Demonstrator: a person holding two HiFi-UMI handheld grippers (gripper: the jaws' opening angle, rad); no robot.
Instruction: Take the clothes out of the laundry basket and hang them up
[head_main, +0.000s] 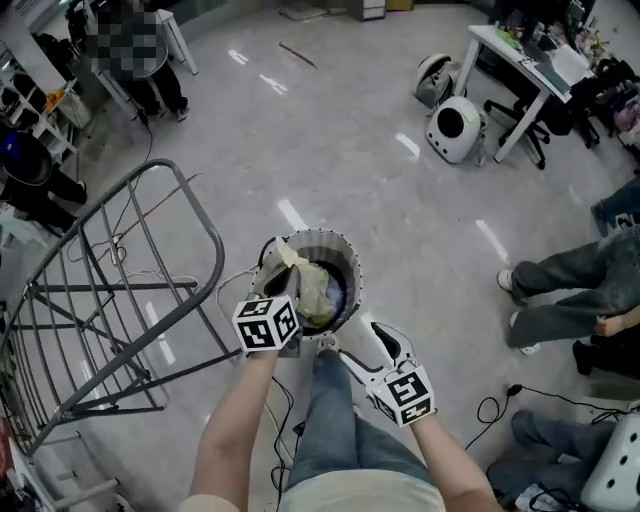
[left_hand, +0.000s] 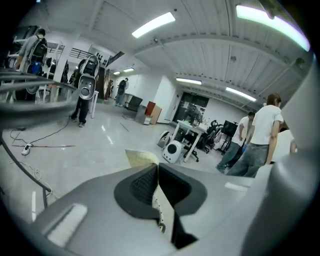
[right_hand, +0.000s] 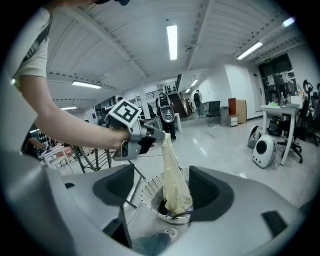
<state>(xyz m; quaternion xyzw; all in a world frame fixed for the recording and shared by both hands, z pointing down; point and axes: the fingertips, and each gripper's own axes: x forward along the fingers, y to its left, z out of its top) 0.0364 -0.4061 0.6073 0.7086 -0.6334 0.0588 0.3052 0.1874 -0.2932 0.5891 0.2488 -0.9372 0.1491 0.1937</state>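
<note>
A white slatted laundry basket (head_main: 347, 262) stands on the floor in front of me, with dark clothes left inside. My left gripper (head_main: 284, 264) is shut on the top of a cream garment (head_main: 312, 292), which hangs from it down into the basket. In the left gripper view the cream garment (left_hand: 141, 157) is pinched between the closed pads. My right gripper (head_main: 370, 350) stands open just right of the basket, holding nothing. The right gripper view shows the left gripper (right_hand: 152, 134), the hanging garment (right_hand: 175, 182) and the basket (right_hand: 150, 196) between its spread jaws.
A grey wire drying rack (head_main: 110, 290) stands to the left of the basket. Seated people's legs (head_main: 565, 290) and floor cables (head_main: 495, 405) are at the right. Two white rounded machines (head_main: 455, 128) and a desk (head_main: 515, 55) stand far back right.
</note>
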